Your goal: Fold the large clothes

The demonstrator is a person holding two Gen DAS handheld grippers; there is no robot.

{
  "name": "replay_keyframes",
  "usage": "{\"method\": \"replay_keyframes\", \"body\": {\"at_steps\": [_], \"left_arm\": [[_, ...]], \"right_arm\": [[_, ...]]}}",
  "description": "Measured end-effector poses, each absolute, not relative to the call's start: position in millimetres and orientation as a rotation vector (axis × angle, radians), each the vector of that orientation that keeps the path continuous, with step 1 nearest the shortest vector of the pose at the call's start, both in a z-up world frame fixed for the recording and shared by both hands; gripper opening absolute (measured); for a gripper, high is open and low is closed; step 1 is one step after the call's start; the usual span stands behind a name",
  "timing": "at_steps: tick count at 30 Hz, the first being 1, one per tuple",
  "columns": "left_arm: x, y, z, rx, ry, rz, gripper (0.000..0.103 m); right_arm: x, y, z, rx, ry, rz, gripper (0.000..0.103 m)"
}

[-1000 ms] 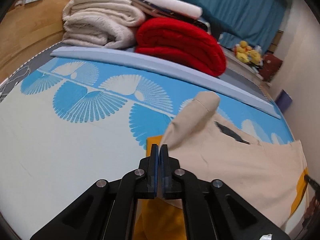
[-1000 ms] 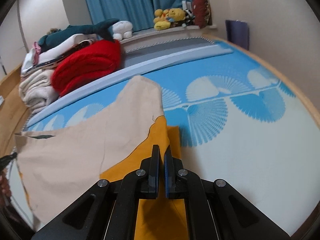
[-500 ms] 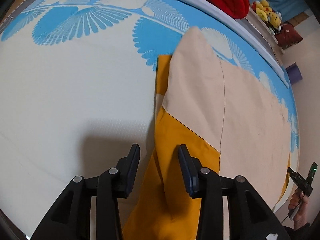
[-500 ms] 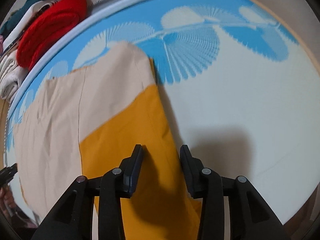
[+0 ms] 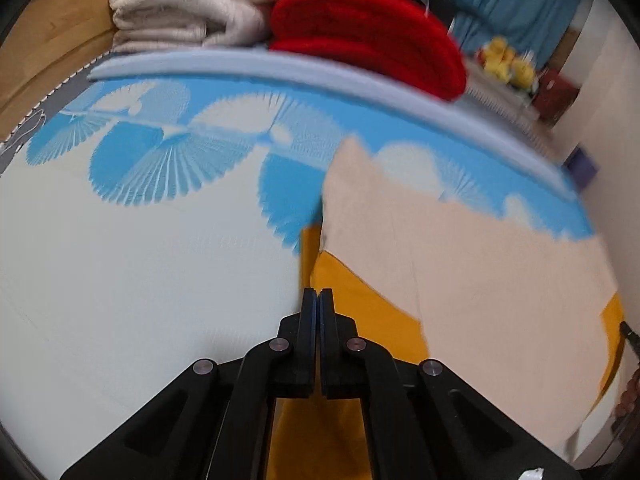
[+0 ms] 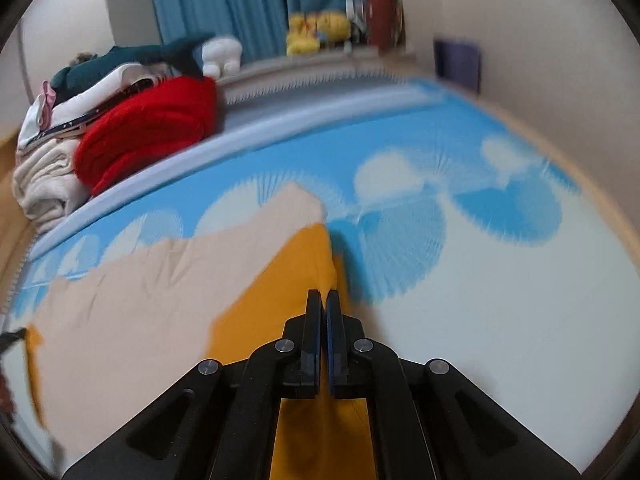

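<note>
Both black two-finger grippers angle down over a bed spread with a white sheet point(image 5: 120, 280) printed with blue fan shapes along its far band. Large garment of beige and mustard-yellow cloth point(image 5: 460, 264) lies flat on the sheet, folded over on itself, beige layer on top, yellow showing below and at the outer edges. Left gripper point(image 5: 319, 300) sits at the garment's left edge, jaws drawn fully together; yellow cloth runs under and behind the fingers, but whether any fabric is pinched between them cannot be told from this angle. Right gripper point(image 6: 323, 300) sits at the opposite edge, jaws likewise pressed narrow with only a sliver of gap, yellow cloth point(image 6: 296, 280) beneath; again no telling if it grips the fabric. Both views are smeared with motion blur. Along the far side of the bed, past a pale blue padded border point(image 5: 280, 72), a rolled red blanket point(image 5: 368, 36) lies beside a stack of folded cream blankets point(image 5: 188, 8); a dark teal plush shark point(image 6: 152, 56) rests on top of the pile. Teal curtains point(image 6: 240, 0) hang behind, with yellow soft toys point(image 6: 316, 28) on the ledge. A person's fingers point(image 5: 628, 400) show at the right rim of the left view.
</note>
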State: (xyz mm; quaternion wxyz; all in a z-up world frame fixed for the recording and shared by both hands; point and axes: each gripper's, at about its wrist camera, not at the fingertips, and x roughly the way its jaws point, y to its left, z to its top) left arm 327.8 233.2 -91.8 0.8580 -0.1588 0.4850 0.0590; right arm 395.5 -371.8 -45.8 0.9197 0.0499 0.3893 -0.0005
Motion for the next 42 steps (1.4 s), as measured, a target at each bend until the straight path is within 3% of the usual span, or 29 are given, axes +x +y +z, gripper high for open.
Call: {"method": "replay_keyframes", "body": {"at_steps": [6,8,10,14,16,20,23,25,28,31,34,38,42], "left_arm": [[330,231,-136,-0.328,1.225,0.139,0.0],[325,232,-135,-0.347,1.25,0.129,0.008],[320,230,-123,-0.343,1.219,0.098,0.008],[301,209,-96,-0.275,1.146,-0.118,0.01],[296,197,-104,-0.259,1.196,-0.229,0.015],[285,178,-154,-0.038,1.405,-0.188,0.017],[278,184,-143,-0.115,1.386,-0.217,0.009],[270,185,-141,-0.159,1.388,-0.29,0.016],[257,178,-163,-0.031,1.455,-0.261,0.018],[250,177,-150,-0.014,1.418,-0.186,0.019],[239,176,-125,0.0,1.354,-0.062,0.014],[213,156,-83,-0.054,1.201,0.05,0.015],[181,125,-75,-0.137,1.096,0.119,0.016]], "right_arm": [[424,-376,-115,0.06,1.104,-0.085,0.002],[422,-379,-117,0.059,1.115,-0.079,0.002],[421,-381,-112,0.05,1.116,-0.08,0.01],[398,-384,-87,0.044,1.038,-0.025,0.011],[391,-379,-89,0.002,1.055,0.052,0.013],[379,-368,-148,-0.218,1.304,0.09,0.012],[369,-362,-142,-0.303,1.258,0.092,0.009],[365,-368,-137,-0.246,1.256,0.116,0.009],[359,-379,-154,-0.268,1.323,0.094,0.01],[355,-383,-147,-0.24,1.344,0.054,0.011],[348,-373,-122,-0.259,1.277,-0.01,0.011],[324,-312,-58,-0.191,0.98,0.132,0.016],[298,-227,-54,-0.193,0.899,0.308,0.015]]}}
